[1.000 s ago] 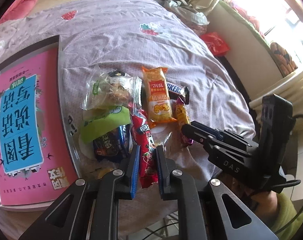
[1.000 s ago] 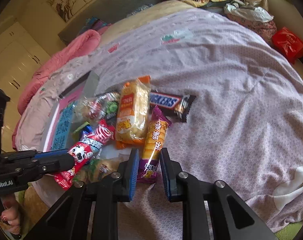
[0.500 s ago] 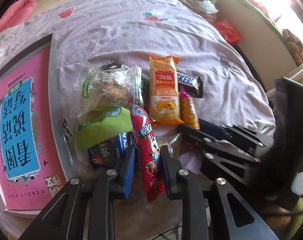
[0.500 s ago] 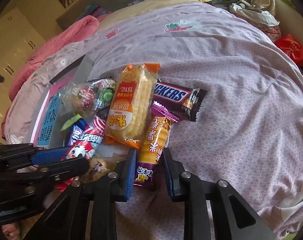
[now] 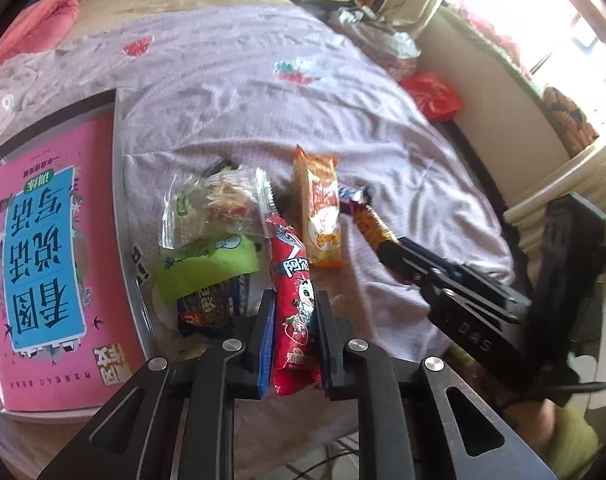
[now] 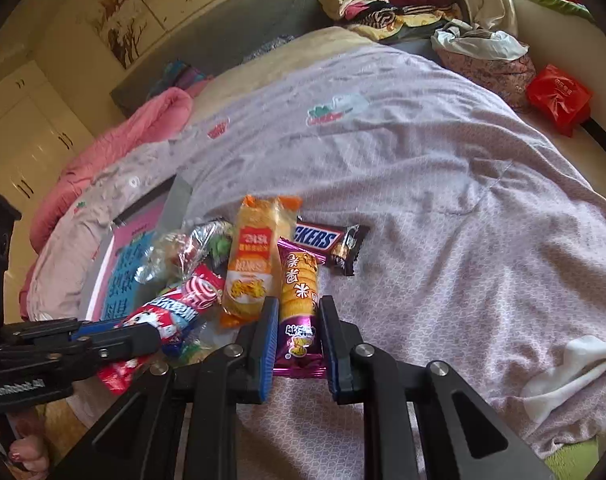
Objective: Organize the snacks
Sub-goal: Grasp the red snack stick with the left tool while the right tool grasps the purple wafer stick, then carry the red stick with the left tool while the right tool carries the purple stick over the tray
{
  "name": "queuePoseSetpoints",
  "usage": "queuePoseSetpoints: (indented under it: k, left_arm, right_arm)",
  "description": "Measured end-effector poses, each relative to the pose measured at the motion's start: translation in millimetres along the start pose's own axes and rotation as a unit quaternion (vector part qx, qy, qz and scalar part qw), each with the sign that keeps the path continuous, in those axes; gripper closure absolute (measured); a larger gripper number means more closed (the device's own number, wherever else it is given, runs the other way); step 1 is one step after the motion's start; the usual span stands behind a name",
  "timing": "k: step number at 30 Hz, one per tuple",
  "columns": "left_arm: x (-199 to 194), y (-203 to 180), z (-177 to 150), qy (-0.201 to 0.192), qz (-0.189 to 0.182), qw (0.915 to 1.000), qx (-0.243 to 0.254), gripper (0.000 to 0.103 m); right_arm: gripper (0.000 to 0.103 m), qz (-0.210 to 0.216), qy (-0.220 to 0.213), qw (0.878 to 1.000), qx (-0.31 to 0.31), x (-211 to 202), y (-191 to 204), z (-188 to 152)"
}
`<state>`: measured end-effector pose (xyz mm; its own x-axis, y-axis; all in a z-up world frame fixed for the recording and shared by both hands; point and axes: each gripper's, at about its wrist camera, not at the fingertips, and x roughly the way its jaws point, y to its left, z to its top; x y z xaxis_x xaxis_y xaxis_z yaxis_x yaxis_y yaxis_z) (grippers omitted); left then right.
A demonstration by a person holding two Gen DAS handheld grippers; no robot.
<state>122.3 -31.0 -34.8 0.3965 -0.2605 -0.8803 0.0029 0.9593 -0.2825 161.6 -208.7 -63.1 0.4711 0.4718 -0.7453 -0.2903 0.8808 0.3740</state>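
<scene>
A pile of snacks lies on the lilac bedspread (image 5: 243,92). My left gripper (image 5: 294,300) is shut on a long red snack packet (image 5: 293,292), which also shows in the right wrist view (image 6: 175,312). My right gripper (image 6: 299,306) is shut on a purple-and-orange cracker packet (image 6: 299,300), seen from the left wrist view (image 5: 373,224). An orange rice-cracker pack (image 6: 253,264), a Snickers bar (image 6: 327,242), a clear wrapped snack (image 5: 211,208), a green packet (image 5: 207,262) and a dark blue packet (image 5: 211,310) lie in the pile.
A pink book (image 5: 51,264) lies on a grey tray (image 5: 123,216) left of the pile. A red bag (image 6: 559,98) and heaped clothes (image 6: 479,52) lie at the far right. A pink quilt (image 6: 115,144) lies at the far left. The bed's front edge is just below the grippers.
Both grippers have moved forward over their packets and closed on them: the left on the red packet, the right on the purple-and-orange one. The pile looks slightly shifted.
</scene>
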Motion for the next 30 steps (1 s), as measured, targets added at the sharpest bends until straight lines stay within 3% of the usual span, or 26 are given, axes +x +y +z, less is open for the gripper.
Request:
queuePoseSetpoints:
  k: [7, 12, 30]
  left_arm:
    - [-39, 0, -5, -0.034, -0.025, 0.9991, -0.001, 0.085]
    - [-58, 10, -5, -0.054, -0.029, 0.9981, -0.011, 0.085]
    - [-104, 108, -27, -0.102, 0.017, 0.9893, -0.103, 0.085]
  right_arm:
    - [0.082, 0.011, -0.026, 0.999, 0.034, -21, -8, 1]
    - [0.082, 0.023, -0.040, 0.999, 0.024, -34, 3, 0]
    - [0.082, 0.101, -0.010, 0.993, -0.060, -25, 108, -6]
